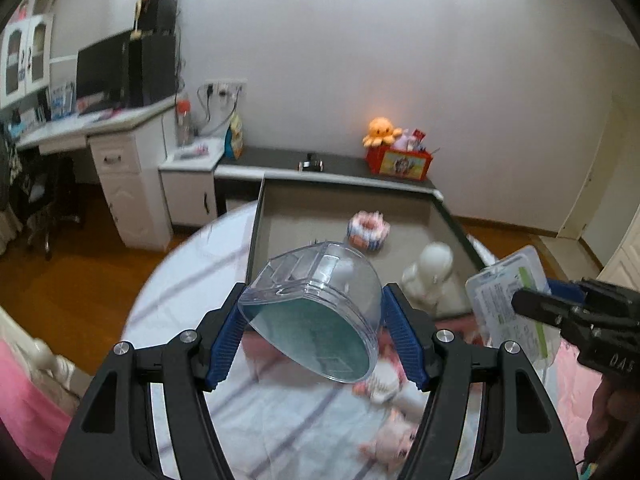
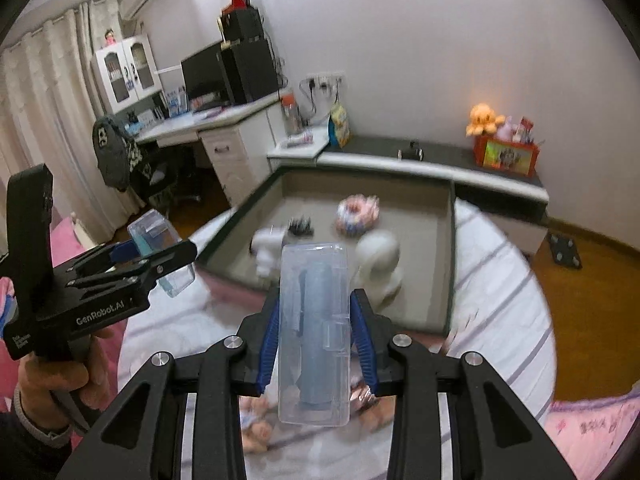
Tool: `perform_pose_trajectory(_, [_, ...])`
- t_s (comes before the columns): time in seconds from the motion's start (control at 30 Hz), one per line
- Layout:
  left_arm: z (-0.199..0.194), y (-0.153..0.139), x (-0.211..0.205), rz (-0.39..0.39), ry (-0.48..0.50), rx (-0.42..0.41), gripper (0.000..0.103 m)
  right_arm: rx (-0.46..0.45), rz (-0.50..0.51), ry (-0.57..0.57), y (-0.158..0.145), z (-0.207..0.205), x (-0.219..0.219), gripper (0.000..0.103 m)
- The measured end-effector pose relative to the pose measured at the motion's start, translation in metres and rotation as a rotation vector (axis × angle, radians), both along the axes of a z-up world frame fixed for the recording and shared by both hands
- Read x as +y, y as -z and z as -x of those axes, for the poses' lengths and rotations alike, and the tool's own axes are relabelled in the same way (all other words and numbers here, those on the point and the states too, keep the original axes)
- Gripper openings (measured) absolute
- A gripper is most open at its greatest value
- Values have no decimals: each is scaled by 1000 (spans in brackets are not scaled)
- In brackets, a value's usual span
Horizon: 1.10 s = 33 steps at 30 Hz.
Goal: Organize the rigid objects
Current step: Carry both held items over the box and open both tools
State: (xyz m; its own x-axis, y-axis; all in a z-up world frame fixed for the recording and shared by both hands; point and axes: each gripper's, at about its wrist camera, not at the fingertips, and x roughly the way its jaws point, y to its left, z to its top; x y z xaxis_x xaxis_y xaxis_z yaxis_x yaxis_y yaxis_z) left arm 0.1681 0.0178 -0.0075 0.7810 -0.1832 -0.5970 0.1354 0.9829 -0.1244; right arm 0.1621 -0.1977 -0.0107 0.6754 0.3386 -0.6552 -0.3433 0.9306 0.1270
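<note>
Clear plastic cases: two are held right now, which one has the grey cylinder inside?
The long rectangular clear plastic case in the right hand-held gripper. The left hand-held gripper holds a rounded clear plastic box with a teal base, no cylinder.

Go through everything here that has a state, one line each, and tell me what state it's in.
left gripper: shut on the clear half-round box, held in the air.
right gripper: shut on the clear flat case, held in the air.
clear flat case: closed, grey tube inside.
grey tray: holds a white figurine and a ring-shaped toy.
white figurine: upright.
</note>
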Motion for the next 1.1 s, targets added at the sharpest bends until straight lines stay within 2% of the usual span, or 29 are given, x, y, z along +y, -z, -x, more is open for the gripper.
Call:
perform_pose_trajectory(0.17, [-33, -24, -6, -16, 11, -46, 68, -76, -9, 25, -32, -37, -8, 35])
perform_pose_trajectory(0.37, [-88, -33, -20, -34, 17, -44, 68, -78, -15, 56, -42, -89, -8, 35])
perform_pose_trajectory(0.53, [-135, -20, -39, -61, 24, 6, 68, 14, -18, 93, -15, -137, -12, 35])
perform_pose_trajectory(0.67, [-166, 9, -54, -86, 31, 82, 68, 90, -6, 121, 14, -164, -16, 35])
perform_pose_trajectory(0.83, [-188, 39, -62, -115, 34, 179, 69, 162, 16, 136, 39, -184, -18, 35])
perform_pose_trajectory(0.93, [-193, 47, -62, -128, 33, 201, 72, 187, 27, 144, 49, -189, -19, 37])
perform_pose_trajectory(0.97, [-194, 49, -62, -129, 29, 202, 76, 195, 28, 146, 51, -190, -19, 39])
perform_pose_trajectory(1.03, [-193, 48, -58, -132, 15, 192, 91, 200, 28, 154, 54, -190, -20, 65])
perform_pose_trajectory(1.07, [-191, 48, -57, -134, 10, 185, 92, 198, 19, 155, 54, -189, -21, 71])
perform_pose_trajectory(1.1, [-189, 46, -56, -135, 5, 177, 96, 198, 13, 157, 54, -189, -23, 81])
